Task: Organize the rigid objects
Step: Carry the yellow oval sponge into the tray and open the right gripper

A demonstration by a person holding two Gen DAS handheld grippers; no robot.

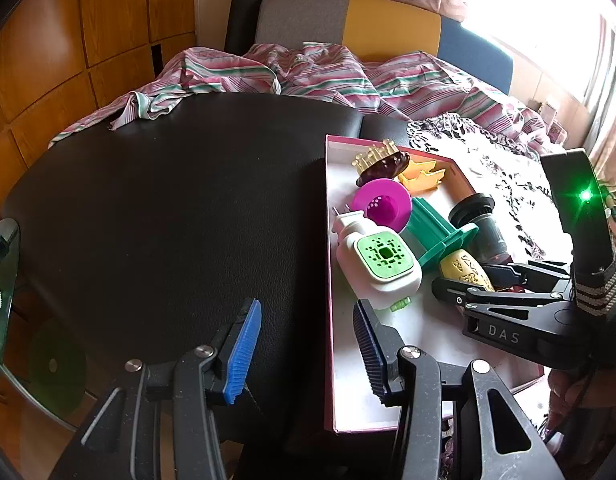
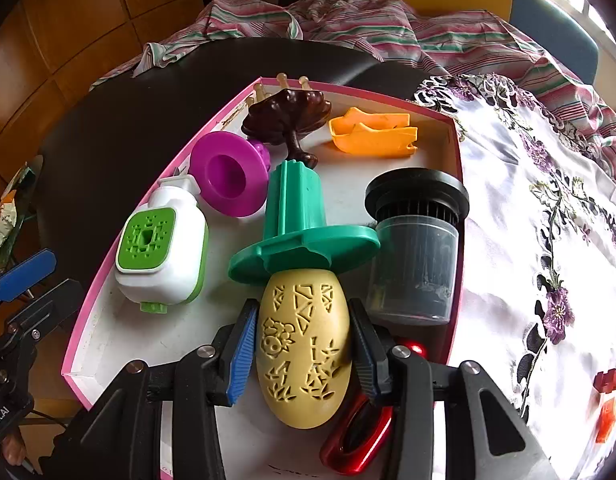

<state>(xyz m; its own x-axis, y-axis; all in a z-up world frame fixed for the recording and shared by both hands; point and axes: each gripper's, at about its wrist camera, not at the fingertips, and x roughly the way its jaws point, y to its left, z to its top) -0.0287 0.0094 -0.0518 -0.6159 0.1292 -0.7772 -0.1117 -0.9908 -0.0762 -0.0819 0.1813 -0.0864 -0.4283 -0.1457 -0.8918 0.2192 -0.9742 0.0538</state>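
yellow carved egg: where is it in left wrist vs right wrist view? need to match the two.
Left wrist view: the yellow carved egg lies right of centre in the pink-rimmed box, partly hidden behind the right tongs.
Right wrist view: the egg is at bottom centre, between the right tongs' blue pads, which sit against its sides.
Shared landmark: the green flanged piece, just beyond the egg in both.

The right gripper (image 2: 303, 356) tilts steeply downward, its blue-padded jaws clamped on either side of a yellow carved egg (image 2: 303, 356). The left gripper (image 1: 308, 354) hangs alongside, angled downward, jaws parted with nothing between them, one pad on each side of a box wall.
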